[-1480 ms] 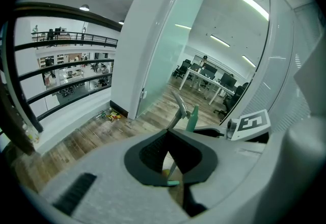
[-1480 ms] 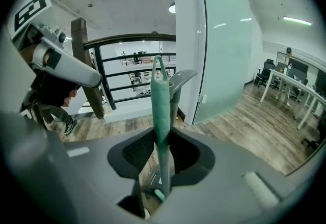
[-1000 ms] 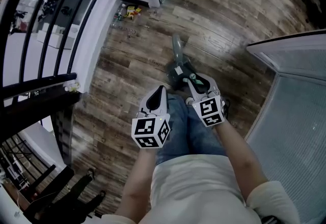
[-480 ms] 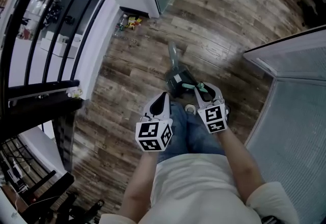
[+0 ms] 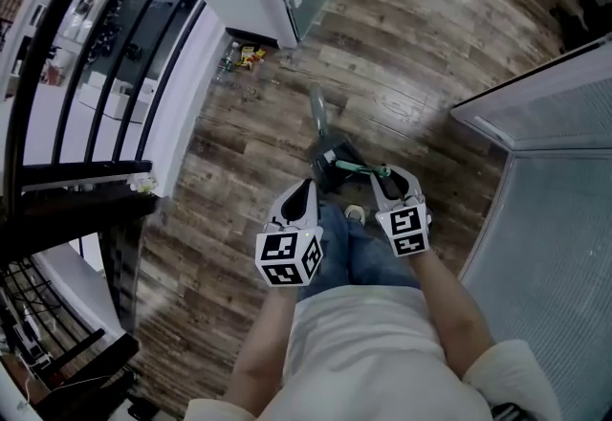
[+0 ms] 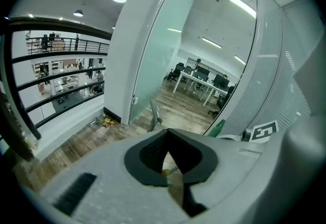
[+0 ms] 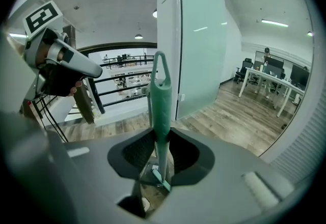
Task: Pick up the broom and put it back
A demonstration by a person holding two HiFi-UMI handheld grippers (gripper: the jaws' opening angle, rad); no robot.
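Far left, the black railing (image 5: 86, 170) edges the wood floor (image 5: 229, 180), nothing to do with us. Next across, the left gripper (image 5: 298, 188): jaws pinched together, nothing between them, hovering over the person's jeans beside its partner. It's a spare hand right now.

Centre stage, the broom (image 5: 361, 167). It's off the floor, its teal handle running out ahead of the person's knees. In the right gripper view the handle (image 7: 161, 101) stands straight up through the jaws, with its hanging loop at the far end. A dark shape and a grey strip lie just beyond it in the head view; whether that's the broom's head, I can't say.

And on the right, the right gripper (image 5: 390, 182), clamped squarely on that handle, pads on either side.

How will it carry? Likely light and stiff, but smooth plastic on two pads can swivel. A hold along the shaft looks sound, and the free left gripper could steady the far end when it goes back.
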